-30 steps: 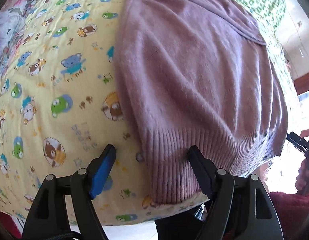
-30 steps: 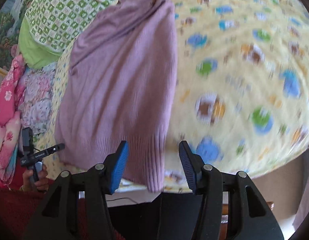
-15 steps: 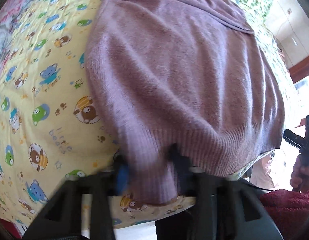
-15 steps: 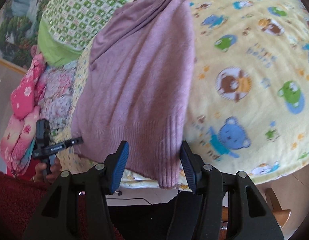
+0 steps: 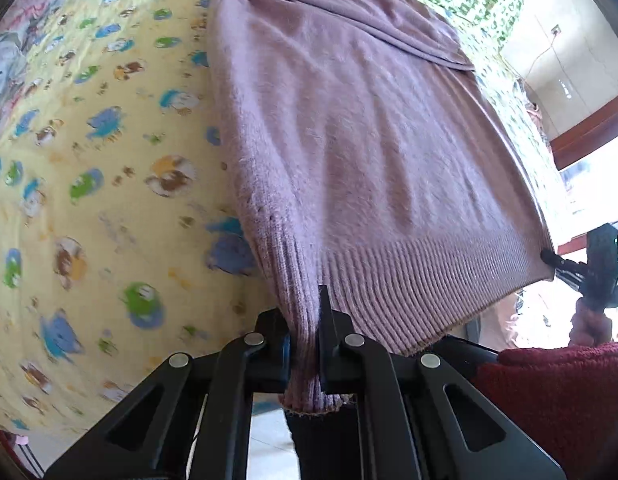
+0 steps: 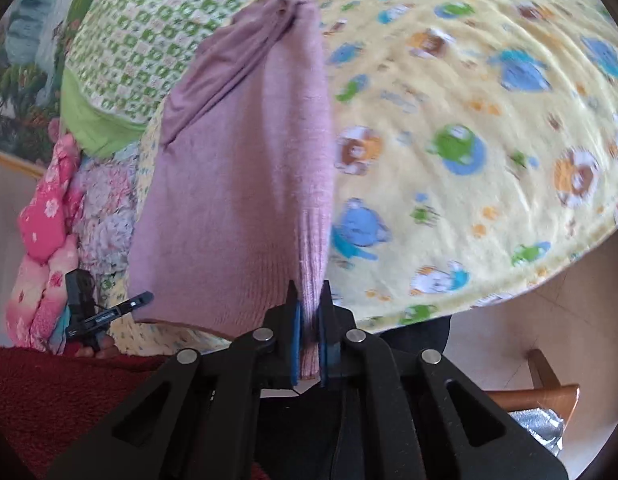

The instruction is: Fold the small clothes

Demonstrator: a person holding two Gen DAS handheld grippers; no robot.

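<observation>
Mauve knitted sweater point(image 5: 365, 152) with a ribbed hem lies spread on a bed covered by a pale yellow fleece blanket point(image 5: 89, 160) printed with small cartoon bears and frogs, its hem at the near edge of the bed and its top toward a green-and-white patterned quilt point(image 6: 137, 40) farther back. The left hand-held gripper point(image 5: 305, 344) has just been closing and now pinches the sweater's ribbed hem at 1 bottom corner, the knit bunched into a narrow strip between its black fingers point(image 5: 329, 340) and hanging a little past them. The right hand-held gripper point(image 6: 309, 344) has likewise just been closing and is clamped on the ribbed hem at the other bottom corner, the cloth squeezed between its 2 blue pads point(image 6: 295, 340). Between the 2 corners the hem runs stretched along the bed's edge. In the left wrist view the right hand-held gripper shows at the far right, its tip against the sweater's corner, held by a hand point(image 5: 589, 324) coming out of a dark red fuzzy sleeve point(image 5: 557, 392). In the right wrist view a heap of pink floral bedding point(image 6: 45, 232) sits at the left, and a wooden chair part point(image 6: 549, 392) shows at the lower right on the floor.
</observation>
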